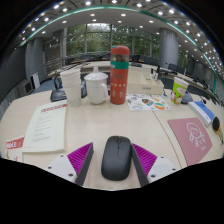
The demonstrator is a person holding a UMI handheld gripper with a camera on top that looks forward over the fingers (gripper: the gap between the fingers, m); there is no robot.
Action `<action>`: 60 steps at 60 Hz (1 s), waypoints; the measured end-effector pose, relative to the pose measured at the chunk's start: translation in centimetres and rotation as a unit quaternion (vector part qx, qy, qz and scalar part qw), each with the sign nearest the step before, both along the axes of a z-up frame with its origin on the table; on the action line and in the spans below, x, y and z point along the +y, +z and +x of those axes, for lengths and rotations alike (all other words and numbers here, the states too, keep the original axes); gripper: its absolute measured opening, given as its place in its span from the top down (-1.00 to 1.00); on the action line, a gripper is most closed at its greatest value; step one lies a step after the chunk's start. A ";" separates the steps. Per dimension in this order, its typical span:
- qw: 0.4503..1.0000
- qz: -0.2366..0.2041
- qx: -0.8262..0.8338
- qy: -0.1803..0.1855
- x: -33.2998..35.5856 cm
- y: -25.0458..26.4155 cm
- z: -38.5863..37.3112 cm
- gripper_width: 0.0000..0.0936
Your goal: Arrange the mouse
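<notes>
A black computer mouse lies flat on the beige table, its length running along the fingers. My gripper is open around it. The mouse stands between the two purple pads, the left pad and the right pad, with a thin gap of table showing on each side. The near end of the mouse is hidden low between the fingers.
Beyond the mouse stand a tall red tumbler, a white mug and a white cup. A booklet lies to the left, a pink sheet to the right, and a colourful leaflet near a green cup.
</notes>
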State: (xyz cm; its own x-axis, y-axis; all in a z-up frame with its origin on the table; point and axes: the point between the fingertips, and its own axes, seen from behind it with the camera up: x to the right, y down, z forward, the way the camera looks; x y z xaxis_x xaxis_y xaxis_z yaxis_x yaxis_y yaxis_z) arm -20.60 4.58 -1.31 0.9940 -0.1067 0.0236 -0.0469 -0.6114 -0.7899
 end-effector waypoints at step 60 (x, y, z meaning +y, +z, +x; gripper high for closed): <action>0.992 0.125 -0.012 -0.006 -1.0 20.1 23.3 0.30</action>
State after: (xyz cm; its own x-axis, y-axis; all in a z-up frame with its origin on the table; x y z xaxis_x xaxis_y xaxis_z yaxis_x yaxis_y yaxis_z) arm 2.74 3.59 18.75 0.9922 -0.1231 0.0186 -0.0320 -0.3966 -0.9174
